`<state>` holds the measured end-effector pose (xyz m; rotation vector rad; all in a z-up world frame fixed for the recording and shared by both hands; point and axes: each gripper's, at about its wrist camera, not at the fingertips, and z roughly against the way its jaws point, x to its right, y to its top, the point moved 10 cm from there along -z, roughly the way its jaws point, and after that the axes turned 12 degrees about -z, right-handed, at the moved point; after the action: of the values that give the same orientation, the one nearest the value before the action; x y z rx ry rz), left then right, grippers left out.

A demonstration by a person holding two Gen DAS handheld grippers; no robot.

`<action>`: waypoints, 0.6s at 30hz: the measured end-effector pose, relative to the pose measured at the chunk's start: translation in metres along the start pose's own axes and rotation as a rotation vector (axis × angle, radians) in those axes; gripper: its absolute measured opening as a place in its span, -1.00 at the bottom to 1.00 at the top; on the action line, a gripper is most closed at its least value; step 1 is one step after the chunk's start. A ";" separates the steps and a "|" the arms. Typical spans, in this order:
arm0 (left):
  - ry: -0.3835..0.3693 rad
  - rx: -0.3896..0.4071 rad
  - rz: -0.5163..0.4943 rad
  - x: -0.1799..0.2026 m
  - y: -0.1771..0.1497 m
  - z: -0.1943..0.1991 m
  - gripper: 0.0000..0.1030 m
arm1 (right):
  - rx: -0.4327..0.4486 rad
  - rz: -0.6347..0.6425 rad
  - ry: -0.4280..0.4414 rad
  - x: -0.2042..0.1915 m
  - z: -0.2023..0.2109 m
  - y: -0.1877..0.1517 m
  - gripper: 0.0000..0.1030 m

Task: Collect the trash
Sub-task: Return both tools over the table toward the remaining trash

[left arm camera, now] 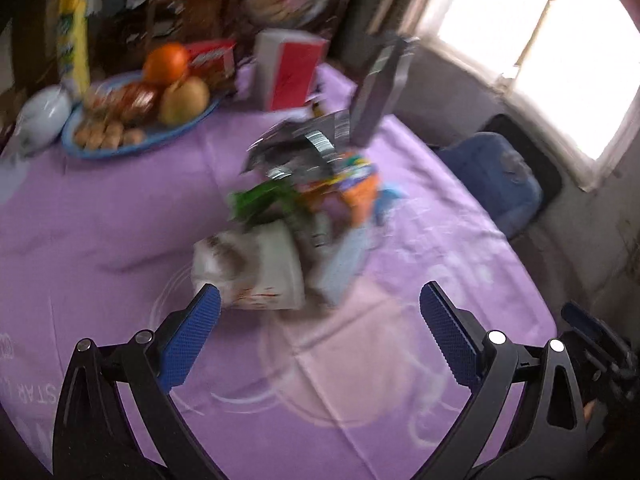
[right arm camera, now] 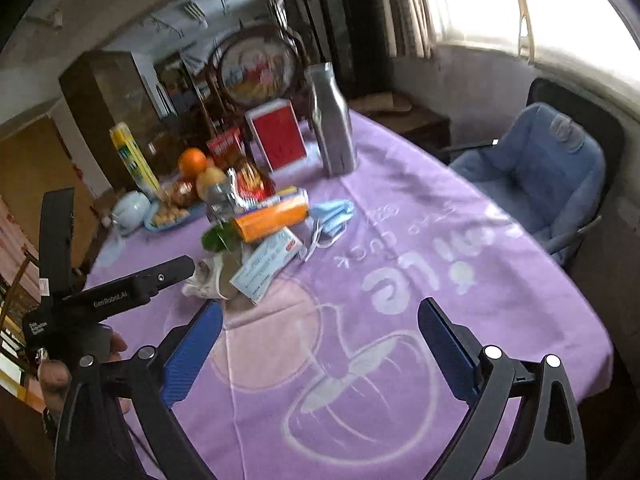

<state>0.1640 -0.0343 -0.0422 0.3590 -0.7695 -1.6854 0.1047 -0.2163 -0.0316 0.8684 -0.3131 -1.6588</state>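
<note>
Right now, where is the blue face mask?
In the right wrist view the crumpled blue face mask lies on the purple tablecloth, at the right edge of the trash pile, beside the orange box.

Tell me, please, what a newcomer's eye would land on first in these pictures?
Probably the heap of trash mid-table: an orange box, a blue face mask and crumpled wrappers on the purple tablecloth. Behind it sits a blue plate of fruit and snacks topped by an orange. Both the left gripper and right gripper are open and empty.
</note>
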 end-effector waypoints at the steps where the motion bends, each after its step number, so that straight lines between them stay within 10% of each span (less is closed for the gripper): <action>1: -0.016 0.027 0.021 -0.005 0.001 0.002 0.86 | -0.012 -0.008 -0.001 -0.002 -0.010 -0.001 0.87; 18: -0.071 0.025 0.086 -0.023 -0.007 -0.005 0.87 | -0.132 -0.061 -0.018 -0.006 -0.070 -0.029 0.87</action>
<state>0.1678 -0.0131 -0.0538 0.2808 -0.8480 -1.6161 0.1312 -0.1853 -0.0955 0.7715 -0.1886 -1.7238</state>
